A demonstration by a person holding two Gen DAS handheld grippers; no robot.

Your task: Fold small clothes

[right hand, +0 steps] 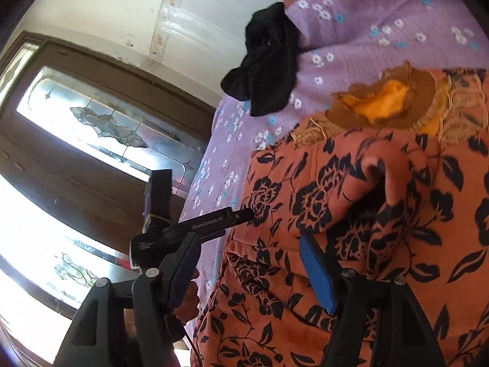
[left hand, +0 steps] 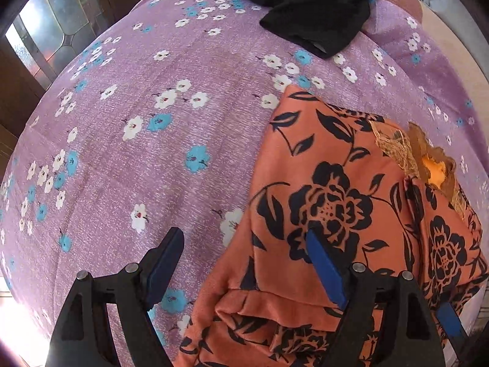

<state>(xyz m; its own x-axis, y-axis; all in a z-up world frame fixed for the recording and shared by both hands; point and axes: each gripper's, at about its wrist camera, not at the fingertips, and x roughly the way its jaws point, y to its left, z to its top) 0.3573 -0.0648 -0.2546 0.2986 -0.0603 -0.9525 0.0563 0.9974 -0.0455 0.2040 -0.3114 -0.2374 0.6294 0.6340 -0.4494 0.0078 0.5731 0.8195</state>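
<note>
The left gripper (left hand: pixel 244 244) is hanging over the purple flowered sheet (left hand: pixel 128 98) with its fingers wide apart and nothing between them. The orange flowered garment (left hand: pixel 330 189) is lying under its right finger. The right gripper (right hand: pixel 247 253) is also standing apart, empty, just above the same garment. A black garment (left hand: pixel 308 6) is lying well beyond the fingers.
</note>
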